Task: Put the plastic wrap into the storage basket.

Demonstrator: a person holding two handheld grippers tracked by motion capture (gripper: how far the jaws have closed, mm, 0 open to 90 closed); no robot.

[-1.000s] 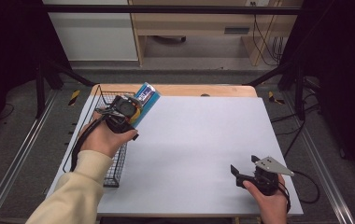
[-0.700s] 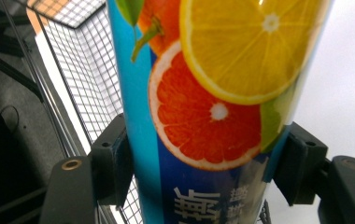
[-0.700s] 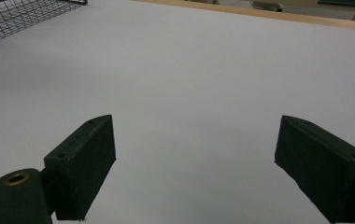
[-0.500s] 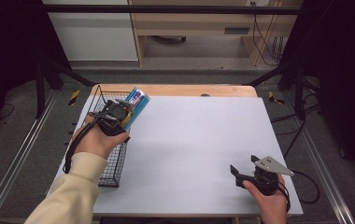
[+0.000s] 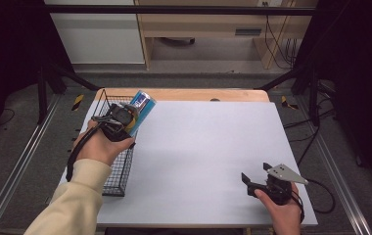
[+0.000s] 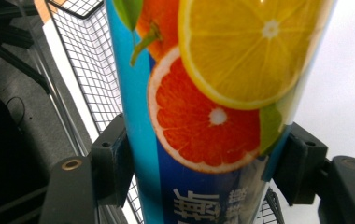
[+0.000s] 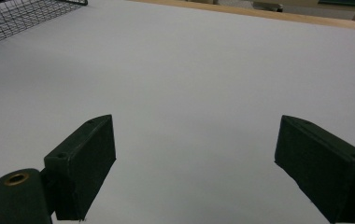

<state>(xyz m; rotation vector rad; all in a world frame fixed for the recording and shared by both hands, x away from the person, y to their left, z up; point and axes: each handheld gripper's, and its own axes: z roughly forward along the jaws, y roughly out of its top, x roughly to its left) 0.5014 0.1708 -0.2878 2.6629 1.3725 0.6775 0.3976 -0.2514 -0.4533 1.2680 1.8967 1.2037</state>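
Note:
A tall blue can printed with orange and lemon slices is held tilted above the far end of a black wire basket. My left gripper is shut on it. In the left gripper view both black pads press the sides of the can, with the basket mesh behind. My right gripper rests near the table's front right, held by a hand. Its jaws stand wide apart in the right gripper view, with nothing between them.
The basket stands along the left edge of the pale grey table, whose wooden far edge shows behind it. A corner of the basket appears at the top left of the right gripper view. Metal rails run along both sides of the table.
My left hand has carried the can a little to the left and nearer, over the basket. The right gripper has stayed where it was.

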